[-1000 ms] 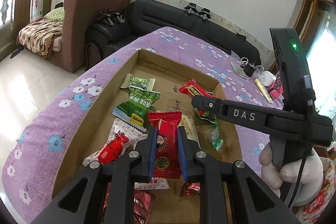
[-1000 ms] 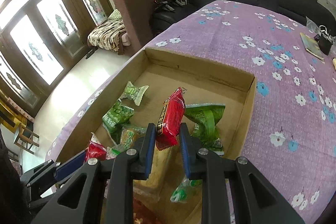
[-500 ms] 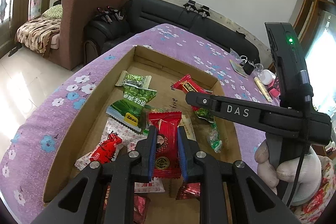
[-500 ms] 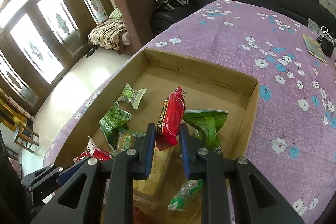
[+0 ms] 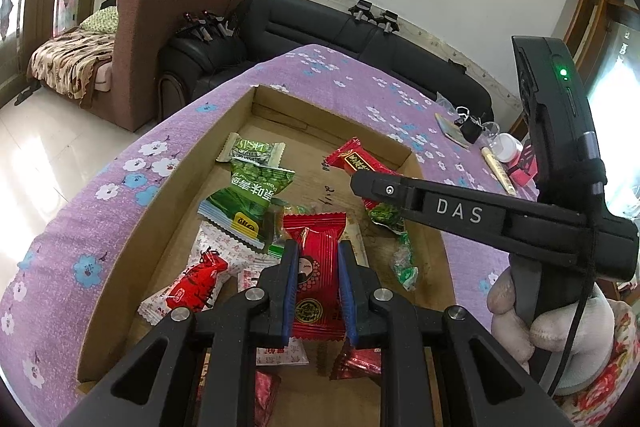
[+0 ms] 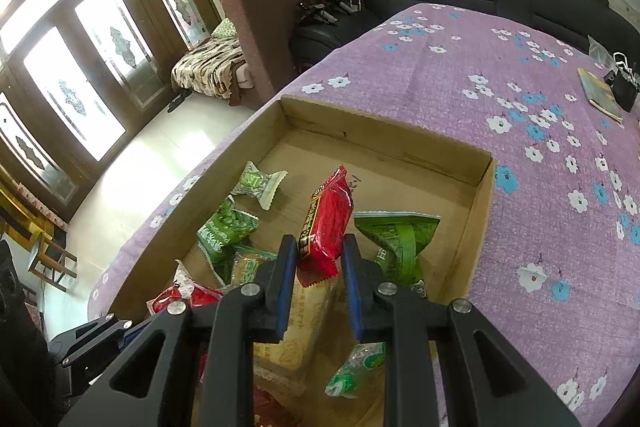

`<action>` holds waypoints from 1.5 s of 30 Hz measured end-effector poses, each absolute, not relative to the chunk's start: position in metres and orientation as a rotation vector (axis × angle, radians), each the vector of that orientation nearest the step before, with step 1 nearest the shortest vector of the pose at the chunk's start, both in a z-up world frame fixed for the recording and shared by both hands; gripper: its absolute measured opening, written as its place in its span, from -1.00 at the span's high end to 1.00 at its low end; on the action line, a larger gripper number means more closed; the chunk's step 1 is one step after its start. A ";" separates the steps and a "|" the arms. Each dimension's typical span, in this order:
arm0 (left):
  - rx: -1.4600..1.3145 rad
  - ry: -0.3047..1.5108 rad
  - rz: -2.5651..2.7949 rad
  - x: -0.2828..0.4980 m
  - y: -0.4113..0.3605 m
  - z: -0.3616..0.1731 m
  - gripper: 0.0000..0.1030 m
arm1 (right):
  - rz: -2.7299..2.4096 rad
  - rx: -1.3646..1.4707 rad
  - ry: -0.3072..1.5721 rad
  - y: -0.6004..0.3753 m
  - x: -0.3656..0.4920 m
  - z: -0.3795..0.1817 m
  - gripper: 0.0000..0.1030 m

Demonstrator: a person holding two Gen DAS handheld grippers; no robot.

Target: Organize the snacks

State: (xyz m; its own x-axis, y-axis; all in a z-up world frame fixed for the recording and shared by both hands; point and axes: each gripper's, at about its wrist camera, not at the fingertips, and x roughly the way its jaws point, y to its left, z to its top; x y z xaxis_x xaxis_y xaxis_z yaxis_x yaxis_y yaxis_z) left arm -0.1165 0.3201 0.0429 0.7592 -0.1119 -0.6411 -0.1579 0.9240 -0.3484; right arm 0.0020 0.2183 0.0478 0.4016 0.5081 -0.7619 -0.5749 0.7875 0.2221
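Little has shifted since a second ago: our two hands stayed where they were over the cardboard box, each clamped on the same packet, though the box now sits a touch farther from both cameras. We hold the left gripper with its jaws narrowed onto a flat red packet with a round seal, its blue pads pressing both long edges. This packet hangs above the near half of the box, over a white wrapper with a red figure and a green pea packet. We hold the right gripper with its jaws closed on the lower end of a red snack bar, which stands on edge and tilts up and away above the middle of the box. From the left wrist view we see the right gripper's black arm crossing over the box's right side, gripped by a white-gloved hand. A dark green packet lies just beside the bar on the right, and a small green candy lies toward the far left corner. The box rests on a table covered by a purple flowered cloth.
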 end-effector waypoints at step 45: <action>-0.228 0.189 0.335 -0.266 0.271 0.159 -0.99 | 0.603 -0.079 0.662 0.108 -0.131 0.088 -0.07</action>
State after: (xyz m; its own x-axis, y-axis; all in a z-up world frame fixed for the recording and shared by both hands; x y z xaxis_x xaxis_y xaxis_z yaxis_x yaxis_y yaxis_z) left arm -0.2658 0.2708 0.1593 0.9271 0.3030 -0.2206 -0.3455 0.9191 -0.1893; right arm -0.1305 0.1084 0.0881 0.6257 0.5007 -0.5982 -0.5492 0.8273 0.1180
